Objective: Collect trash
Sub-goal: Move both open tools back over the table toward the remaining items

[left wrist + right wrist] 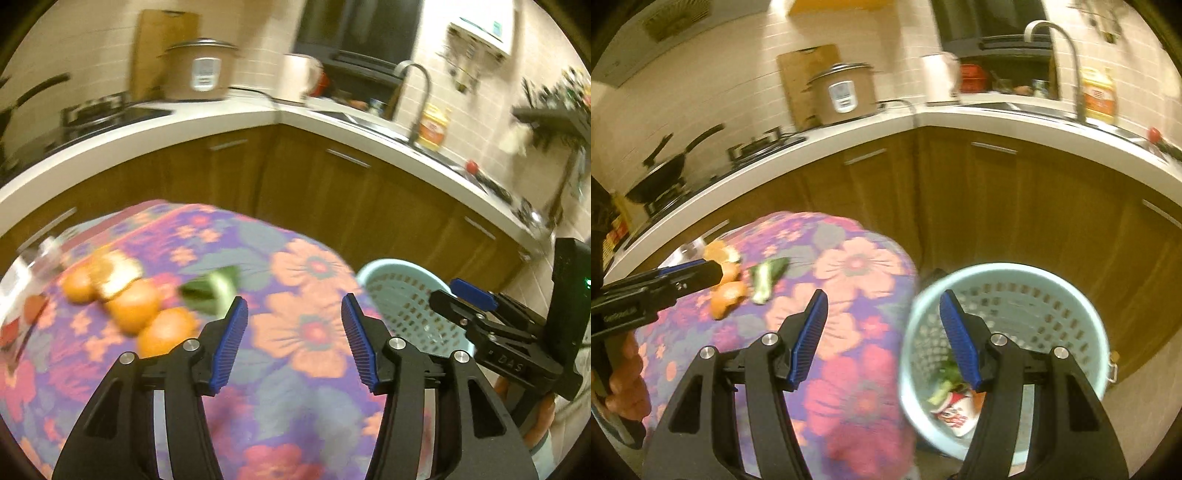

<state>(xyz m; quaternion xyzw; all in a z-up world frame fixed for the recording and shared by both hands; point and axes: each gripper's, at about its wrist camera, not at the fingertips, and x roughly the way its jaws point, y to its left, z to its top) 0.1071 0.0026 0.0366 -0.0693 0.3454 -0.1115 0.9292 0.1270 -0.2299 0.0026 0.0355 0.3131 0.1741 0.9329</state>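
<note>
My left gripper (pixel 294 308) hangs over the flowered cloth on the desk (pixel 306 332) with its blue pads wide apart and nothing between them. Just ahead of its left fingertip lies a green vegetable scrap (pixel 212 290), and further to the left a cluster of orange peels (pixel 133 306), all blurred.

My right gripper (pixel 882 306) is also spread open and empty, sitting above the right edge of the desk, its right pad over the rim of the pale blue basket (pixel 1071 291). The basket stands on the floor just beside the desk, and inside it I can see a red-and-white wrapper (pixel 955 413) and some green scraps (pixel 947 373).

In the right wrist view the left gripper appears at the left, near the peels. Behind the desk runs the kitchen counter (pixel 923 114) with a rice cooker (pixel 844 92) on it.
</note>
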